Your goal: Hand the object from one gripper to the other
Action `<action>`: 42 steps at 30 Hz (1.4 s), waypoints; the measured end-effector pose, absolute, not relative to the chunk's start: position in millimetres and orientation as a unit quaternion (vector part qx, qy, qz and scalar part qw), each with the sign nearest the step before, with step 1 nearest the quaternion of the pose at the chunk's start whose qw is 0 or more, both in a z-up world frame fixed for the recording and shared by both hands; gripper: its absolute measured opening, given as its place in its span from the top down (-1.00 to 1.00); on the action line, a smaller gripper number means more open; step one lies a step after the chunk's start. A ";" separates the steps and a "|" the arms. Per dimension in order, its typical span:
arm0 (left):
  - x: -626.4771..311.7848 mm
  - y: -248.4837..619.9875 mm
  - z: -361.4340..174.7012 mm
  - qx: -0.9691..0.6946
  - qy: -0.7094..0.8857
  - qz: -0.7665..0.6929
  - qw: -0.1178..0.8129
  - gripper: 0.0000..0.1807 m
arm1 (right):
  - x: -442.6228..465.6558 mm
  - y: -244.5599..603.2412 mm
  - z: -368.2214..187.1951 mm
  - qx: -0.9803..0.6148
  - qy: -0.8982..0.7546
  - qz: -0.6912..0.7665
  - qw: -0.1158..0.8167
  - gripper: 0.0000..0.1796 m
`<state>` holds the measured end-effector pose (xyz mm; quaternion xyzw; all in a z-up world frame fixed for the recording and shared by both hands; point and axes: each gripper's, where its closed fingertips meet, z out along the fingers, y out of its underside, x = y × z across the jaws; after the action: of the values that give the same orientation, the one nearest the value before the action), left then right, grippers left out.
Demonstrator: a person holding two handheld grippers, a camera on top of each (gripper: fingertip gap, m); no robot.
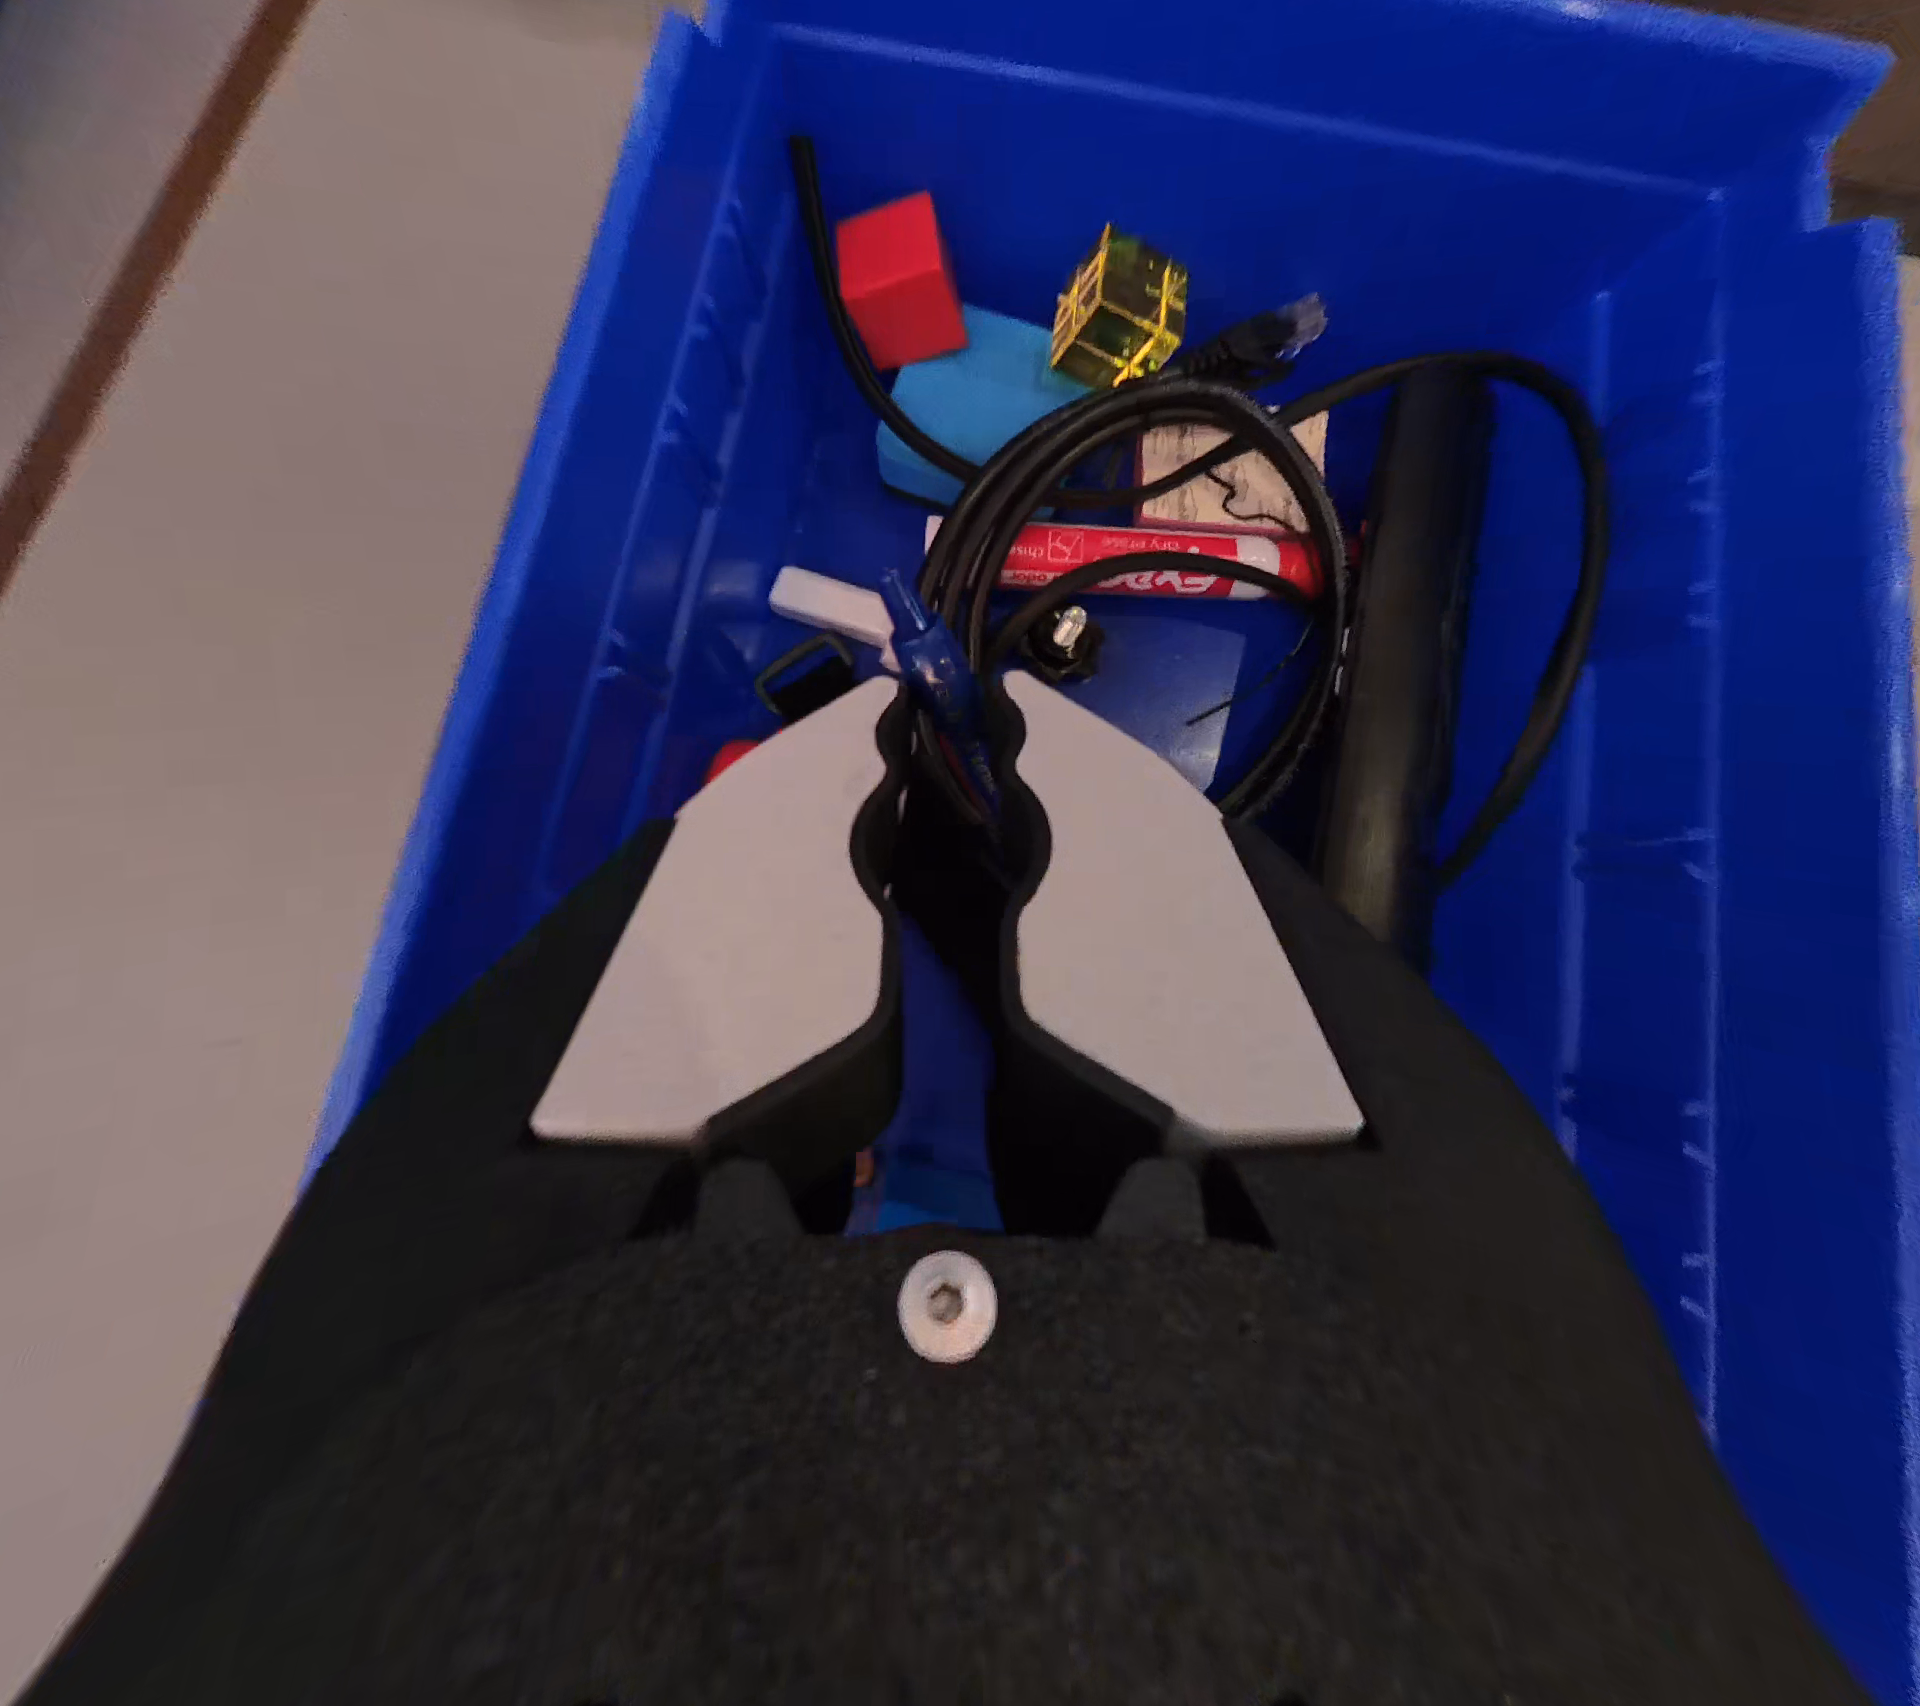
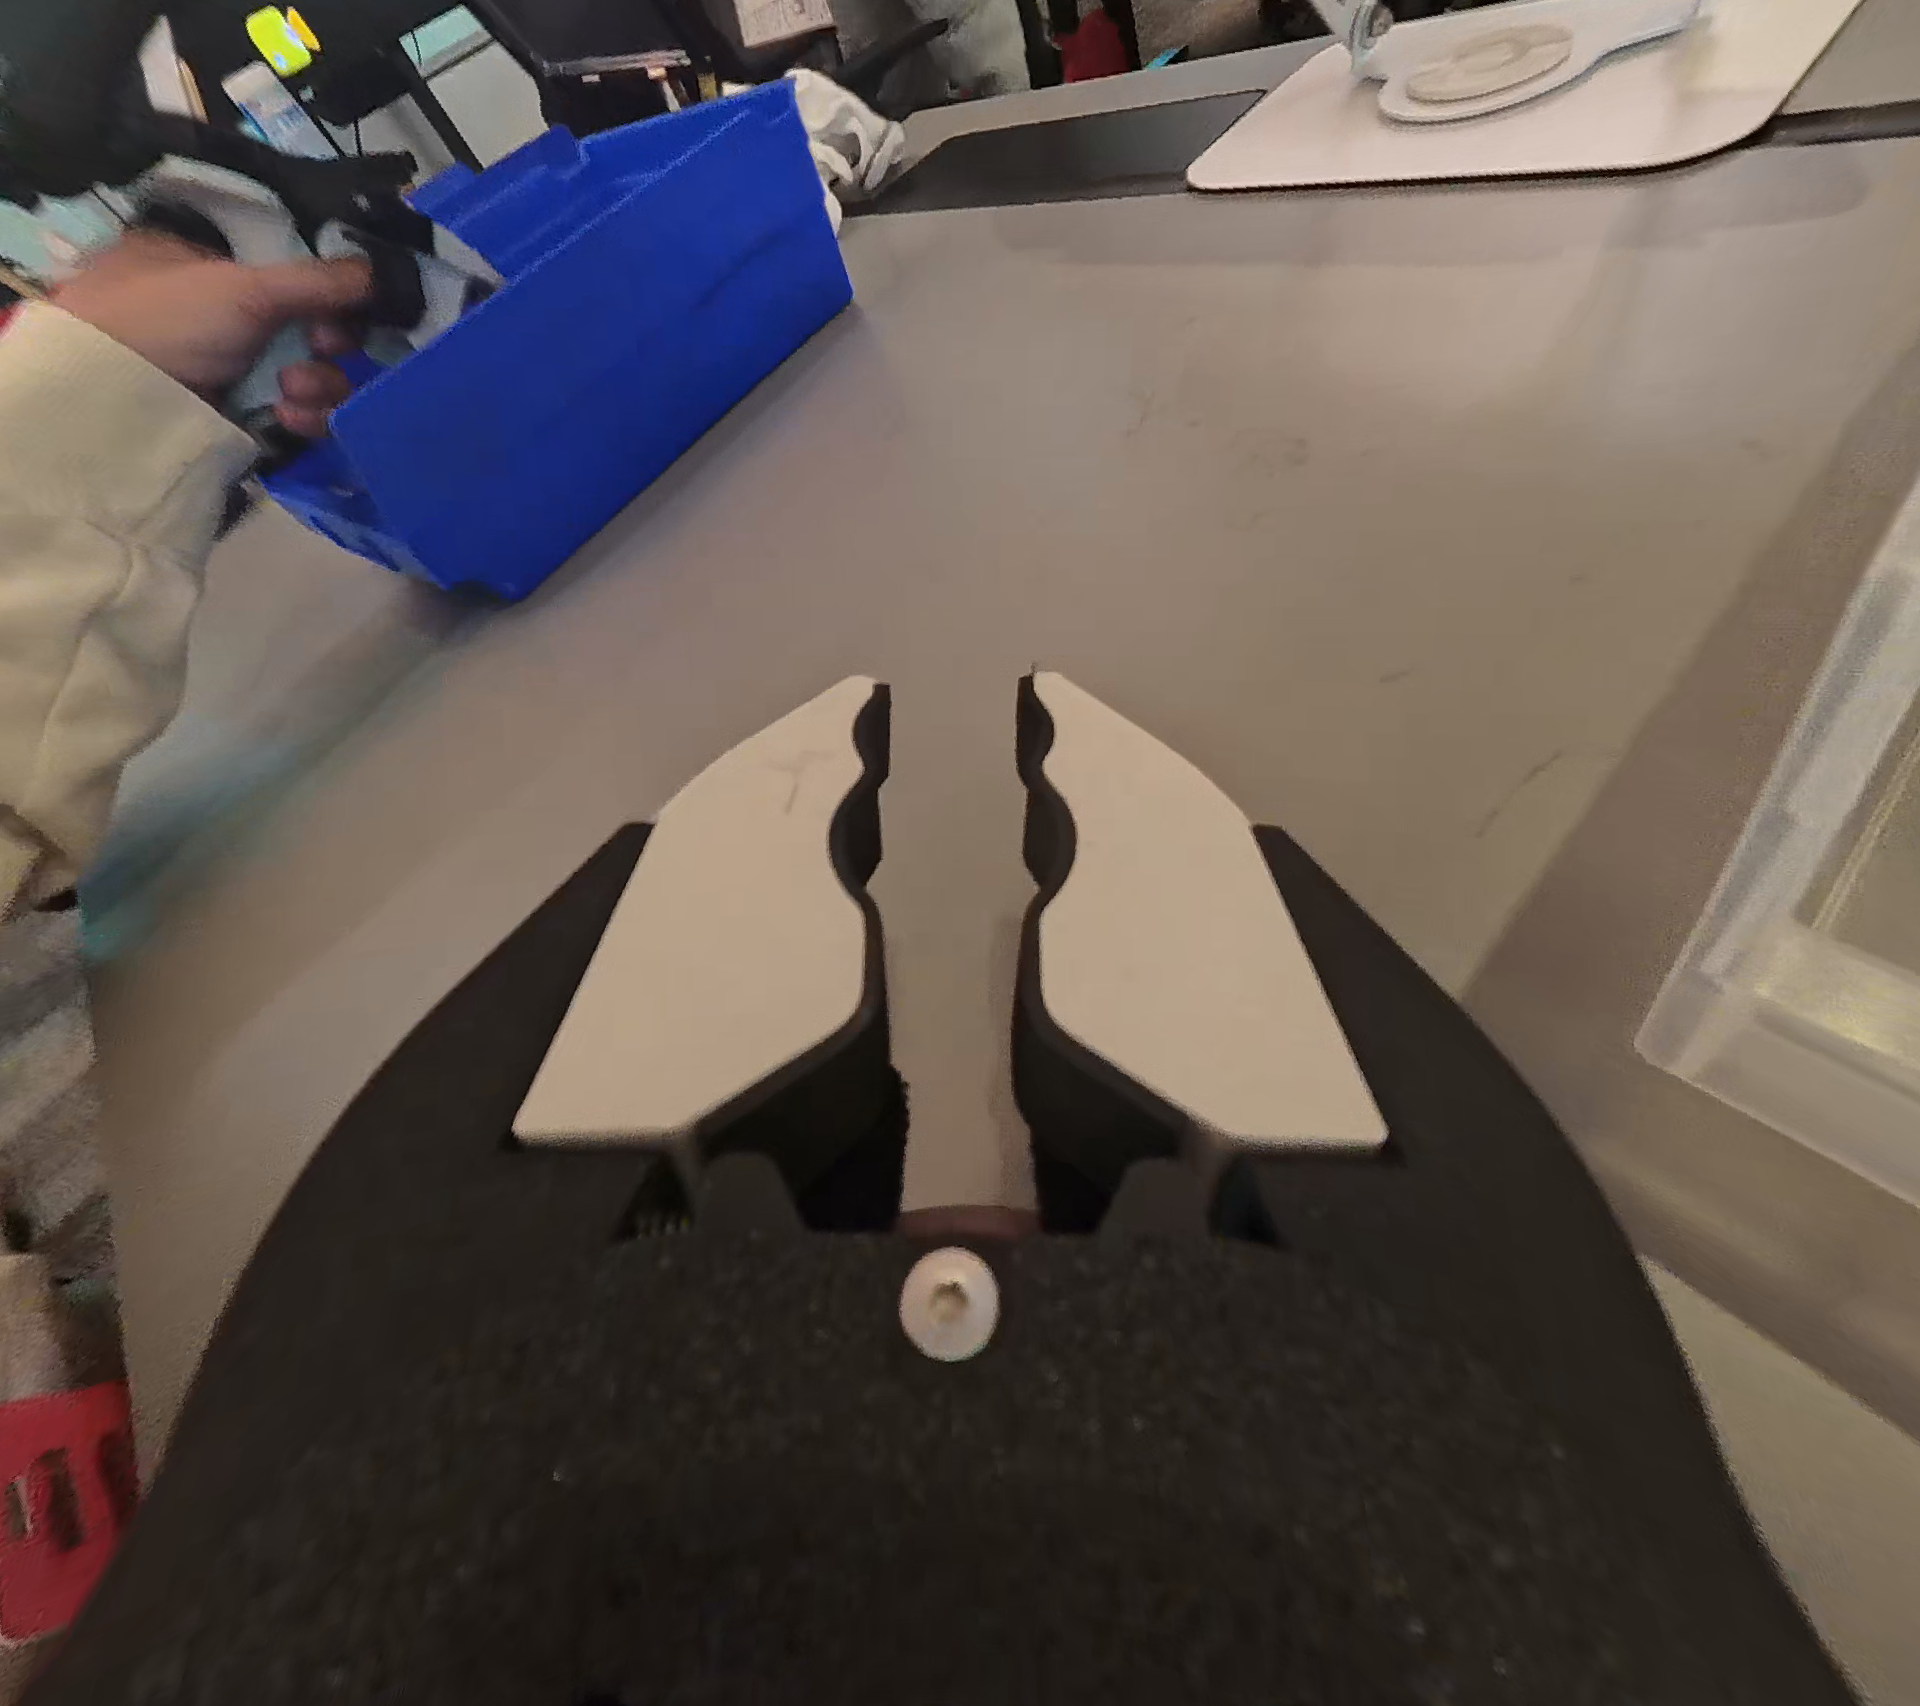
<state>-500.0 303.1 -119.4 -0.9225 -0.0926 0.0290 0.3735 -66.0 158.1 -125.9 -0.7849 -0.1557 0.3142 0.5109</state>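
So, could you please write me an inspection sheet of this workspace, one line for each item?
Surface: grey table, mostly bare near the right gripper.
Job's things: thin blue pen-like object clamped between the left gripper's fingertips, over the blue bin.
Clutter: inside the bin, red cube, yellow transparent cube, light blue block, red marker.
Grippers: left gripper shut on the object; right gripper open, holding nothing, above the table.
Cables: black cable looped in the bin.
Surroundings: white stand, clear box, a person standing behind.
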 end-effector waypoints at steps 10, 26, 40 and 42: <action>-469.9 299.5 -35.3 -0.857 -0.011 -0.052 0.513 0.88 | -98.4 157.4 -126.1 -0.773 -0.255 0.248 0.525 0.75; -233.5 210.5 47.5 -0.731 0.282 -0.399 0.476 0.89 | -215.1 199.0 -33.1 -0.687 -0.426 0.286 0.515 0.52; -219.2 206.9 -13.0 -0.786 0.338 -0.349 0.384 0.53 | -116.8 229.5 -51.7 -0.686 -0.490 -0.015 0.537 0.87; -210.2 201.1 -18.4 -0.779 0.344 -0.379 0.362 0.50 | -107.6 234.8 -43.7 -0.647 -0.511 -0.125 0.552 0.87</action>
<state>-210.2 201.1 -18.4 -0.7792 0.3438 -0.3786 0.3622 -107.6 234.8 -43.7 -0.6467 -0.5107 -0.1254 0.5525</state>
